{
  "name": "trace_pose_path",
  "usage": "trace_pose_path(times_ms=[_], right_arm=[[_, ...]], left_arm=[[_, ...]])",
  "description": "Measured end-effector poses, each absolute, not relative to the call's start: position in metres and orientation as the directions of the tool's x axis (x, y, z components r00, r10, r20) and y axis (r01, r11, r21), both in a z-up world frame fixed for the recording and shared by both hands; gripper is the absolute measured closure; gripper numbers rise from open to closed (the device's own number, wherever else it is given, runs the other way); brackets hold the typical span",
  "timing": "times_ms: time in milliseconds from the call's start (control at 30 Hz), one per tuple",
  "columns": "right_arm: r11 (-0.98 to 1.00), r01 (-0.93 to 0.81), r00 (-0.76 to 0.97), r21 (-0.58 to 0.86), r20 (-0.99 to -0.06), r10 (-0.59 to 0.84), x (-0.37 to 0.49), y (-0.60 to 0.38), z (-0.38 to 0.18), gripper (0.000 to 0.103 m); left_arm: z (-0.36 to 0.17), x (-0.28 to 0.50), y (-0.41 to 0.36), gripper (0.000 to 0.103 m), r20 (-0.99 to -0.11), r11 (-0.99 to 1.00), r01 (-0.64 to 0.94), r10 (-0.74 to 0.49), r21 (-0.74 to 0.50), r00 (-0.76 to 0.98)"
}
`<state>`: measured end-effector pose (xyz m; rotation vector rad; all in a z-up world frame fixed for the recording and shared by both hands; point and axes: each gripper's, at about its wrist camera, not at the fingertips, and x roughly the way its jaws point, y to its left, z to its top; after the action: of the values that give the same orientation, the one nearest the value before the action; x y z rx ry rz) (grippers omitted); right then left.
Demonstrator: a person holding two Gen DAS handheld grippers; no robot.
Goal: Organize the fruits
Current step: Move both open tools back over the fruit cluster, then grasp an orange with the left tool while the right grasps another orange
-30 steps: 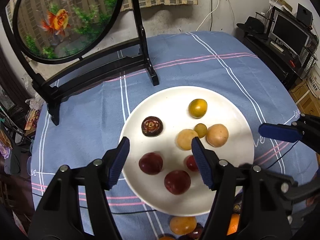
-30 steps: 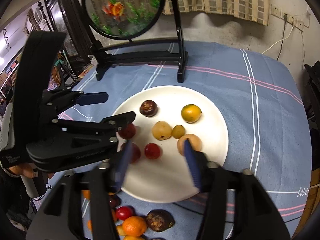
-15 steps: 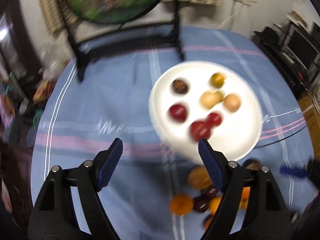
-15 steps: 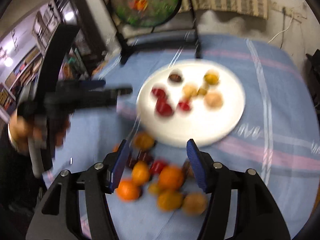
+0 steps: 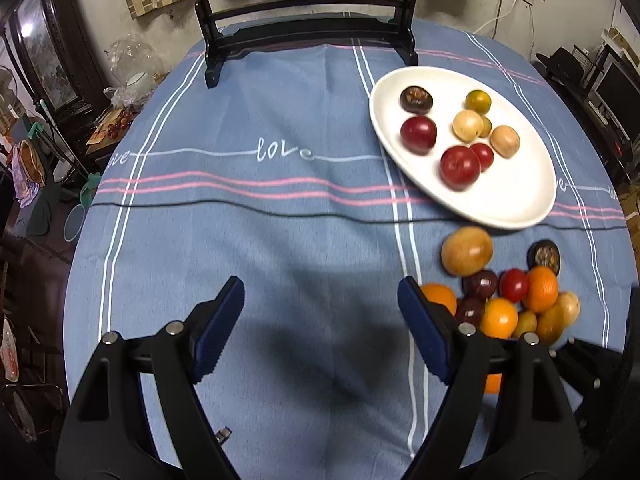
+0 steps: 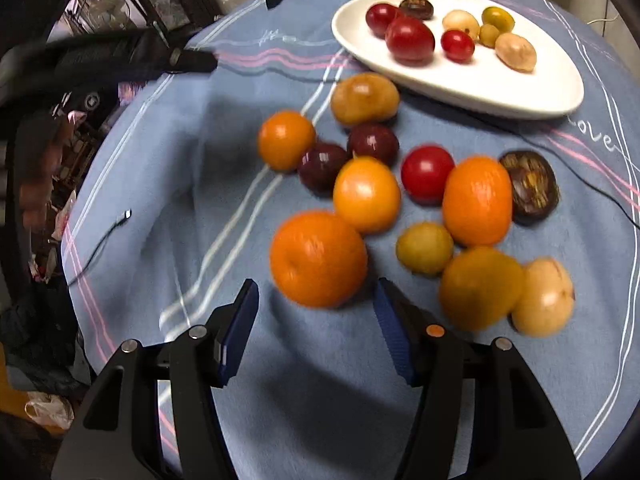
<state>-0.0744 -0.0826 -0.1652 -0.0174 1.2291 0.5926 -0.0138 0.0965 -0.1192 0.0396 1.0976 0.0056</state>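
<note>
The left gripper (image 5: 320,320) is spread wide, w/ nothing between its blue pads, and it hangs over a bare part of the blue tablecloth (image 5: 248,240). The right gripper (image 6: 316,328) is also spread wide and holds nothing; a big orange (image 6: 318,258) lies on the cloth just in front of the gap between its fingers, not touching them as far as I can tell.

The white plate (image 5: 516,204) sits on the cloth to the right in the left wrist view, near the foot of a black wooden stand (image 5: 308,36). On the plate are approx. eight small fruits: two bigger red plums (image 5: 460,167), a small red one, a dark brown fruit (image 5: 416,99), a green-orange fruit (image 5: 478,101) and some pale yellow ones.

The other fruits lie in a loose pile on the cloth, just beside the near rim of the plate. In the right wrist view the pile has three oranges, a smooth orange-yellow fruit (image 6: 366,195), a red tomato-like fruit (image 6: 427,173), two dark purple plums (image 6: 373,144), a dark brown fruit (image 6: 529,186) at the right edge, and several yellow-brown ones, e.g. one (image 6: 364,98) closest to the plate. Many of them touch each other. A thin black cable (image 6: 96,244) lies on the cloth at the left.
</note>
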Motion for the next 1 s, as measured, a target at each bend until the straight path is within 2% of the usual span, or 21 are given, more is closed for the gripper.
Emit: trace_pose_path(times_ms=[100,400,700,767,800,867,1000], right_arm=[[0.845,-0.450,0.212,0.289,-0.885,0.415,-0.070,-0.080,-0.164,0.059],[0.844,-0.377,0.216,0.383,-0.849,0.482,-0.080,-0.123,-0.147,0.059],[0.863,-0.289,0.227,0.415,-0.846,0.483,-0.084,-0.145,-0.151,0.059],[0.866,-0.278,0.223,0.416,-0.849,0.479,-0.083,-0.147,-0.154,0.059],[0.867,-0.274,0.222,0.416,-0.850,0.478,-0.083,-0.147,-0.155,0.059],[0.867,-0.271,0.219,0.417,-0.851,0.478,-0.082,-0.144,-0.156,0.059],[0.869,-0.276,0.221,0.411,-0.852,0.474,-0.082,-0.143,-0.153,0.059]], left_arm=[[-0.125,-0.021,0.092,0.022,-0.895,0.998,0.051,0.008,0.034,0.446],[-0.146,-0.030,0.050,0.022,-0.892,0.938,0.342,-0.114,0.048,0.438],[-0.173,-0.013,0.037,0.027,-0.898,0.865,0.502,-0.199,0.027,0.393],[-0.175,-0.006,0.041,0.045,-0.895,0.850,0.526,-0.264,-0.039,0.360],[-0.175,-0.004,0.042,0.048,-0.892,0.844,0.533,-0.288,-0.064,0.348],[-0.178,-0.001,0.039,0.063,-0.890,0.823,0.556,-0.334,-0.115,0.310],[-0.176,-0.003,0.033,0.063,-0.897,0.822,0.563,-0.309,-0.085,0.316]])
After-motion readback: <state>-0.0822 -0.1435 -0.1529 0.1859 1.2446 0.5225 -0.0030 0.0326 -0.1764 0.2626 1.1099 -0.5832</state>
